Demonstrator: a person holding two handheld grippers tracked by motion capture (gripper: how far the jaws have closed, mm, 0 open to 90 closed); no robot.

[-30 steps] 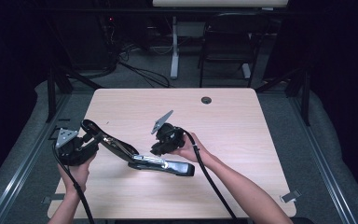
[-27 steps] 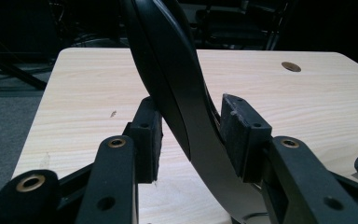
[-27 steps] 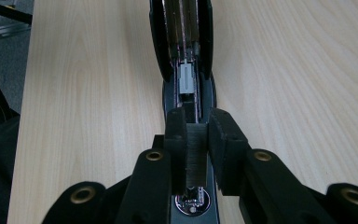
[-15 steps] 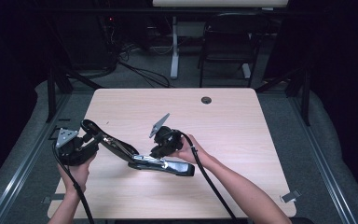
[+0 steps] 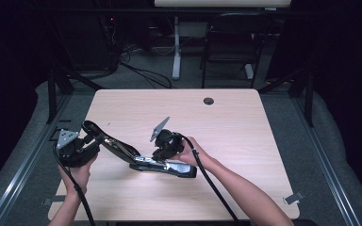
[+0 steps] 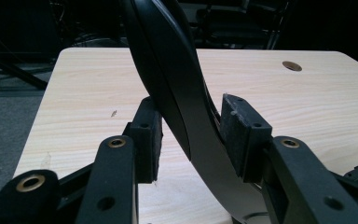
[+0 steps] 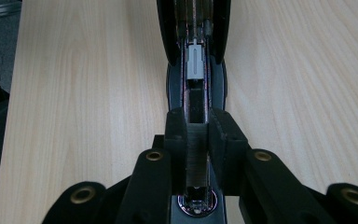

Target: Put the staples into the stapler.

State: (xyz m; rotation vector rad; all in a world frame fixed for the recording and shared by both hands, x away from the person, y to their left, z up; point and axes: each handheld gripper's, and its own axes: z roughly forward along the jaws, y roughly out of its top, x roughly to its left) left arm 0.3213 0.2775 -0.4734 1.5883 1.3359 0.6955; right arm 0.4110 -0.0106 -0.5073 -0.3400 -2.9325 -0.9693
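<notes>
A black stapler lies open on the wooden table [image 5: 245, 122], its base [image 5: 172, 168] flat near the front. Its curved lid [image 5: 118, 148] is swung up and to the left. My left gripper [image 5: 99, 139] is shut on that lid [image 6: 182, 93], with the pads [image 6: 240, 133] pressing on both its sides. My right gripper [image 5: 162, 157] points down into the open magazine. In the right gripper view its jaws [image 7: 198, 135] are shut on a ridged strip of staples [image 7: 197, 149] sitting in the channel. A grey pusher [image 7: 195, 63] lies farther along the channel.
A round cable hole [image 5: 209, 100] sits near the table's far edge. Cables trail from both grippers over the front edge. Chairs and a desk leg [image 5: 176, 47] stand on the dark floor beyond the table.
My right gripper has shifted slightly down and to the left over the stapler's base. The left gripper and the lid have stayed put.
</notes>
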